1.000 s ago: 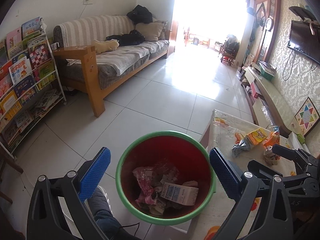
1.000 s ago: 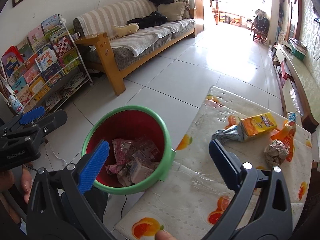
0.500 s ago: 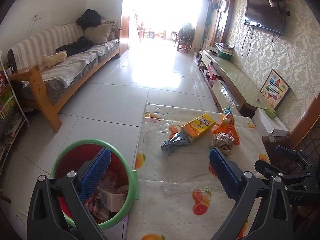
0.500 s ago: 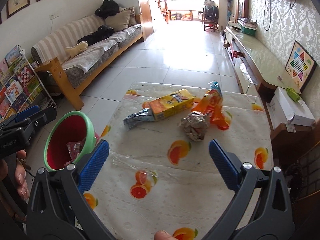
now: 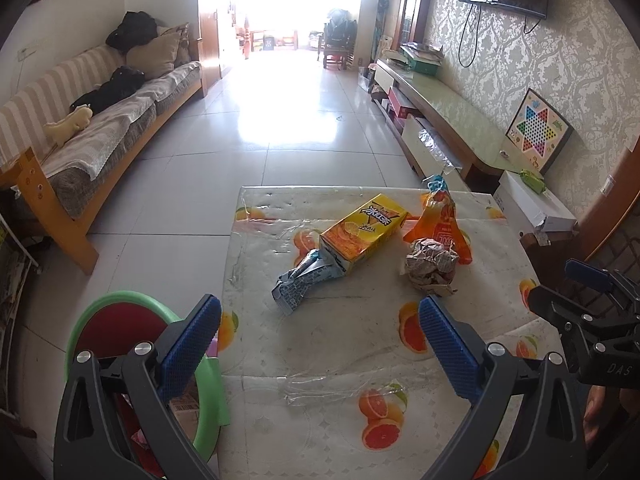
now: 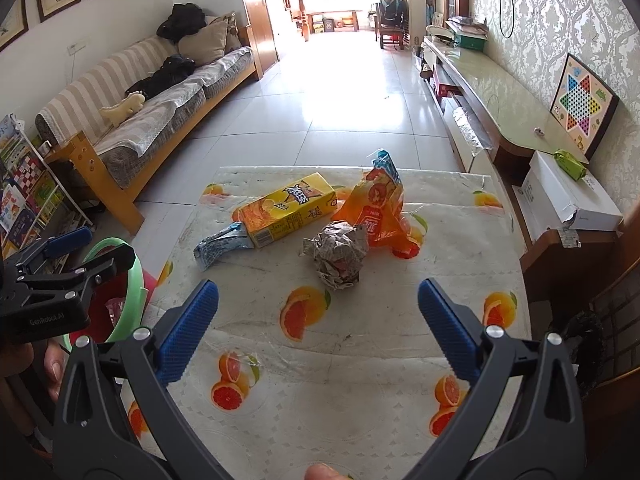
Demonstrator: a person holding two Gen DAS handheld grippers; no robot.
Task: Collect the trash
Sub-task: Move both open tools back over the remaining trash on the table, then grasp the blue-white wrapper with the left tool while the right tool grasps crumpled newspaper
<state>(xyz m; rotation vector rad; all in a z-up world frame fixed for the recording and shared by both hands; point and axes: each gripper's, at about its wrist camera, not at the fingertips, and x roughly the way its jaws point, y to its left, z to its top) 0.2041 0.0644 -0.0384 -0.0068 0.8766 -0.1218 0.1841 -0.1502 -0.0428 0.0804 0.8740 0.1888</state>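
Four bits of trash sit on the surface, which has an orange-print cloth under clear plastic: a yellow drink carton lying on its side, a crumpled blue-and-silver wrapper touching the carton's near-left end, a balled-up newspaper wad just right of the carton & nearer, and an orange snack bag standing tilted right behind the wad, touching it. Left hand-held gripper is wide open w/ nothing between its blue pads; it hangs over the near-left part of the surface, wrapper & carton ahead of it. Right hand-held gripper is also wide open & empty, over the near edge, w/ the newspaper wad ahead, roughly centred between its fingers but well short of them. Red bin w/ green rim stands on the floor off the surface's near-left corner, partly hidden behind the left gripper's left finger; some trash is visible inside. Striped sofa runs along the left wall, long TV cabinet along the right. A fingertip shows at the bottom edge of the right wrist view.
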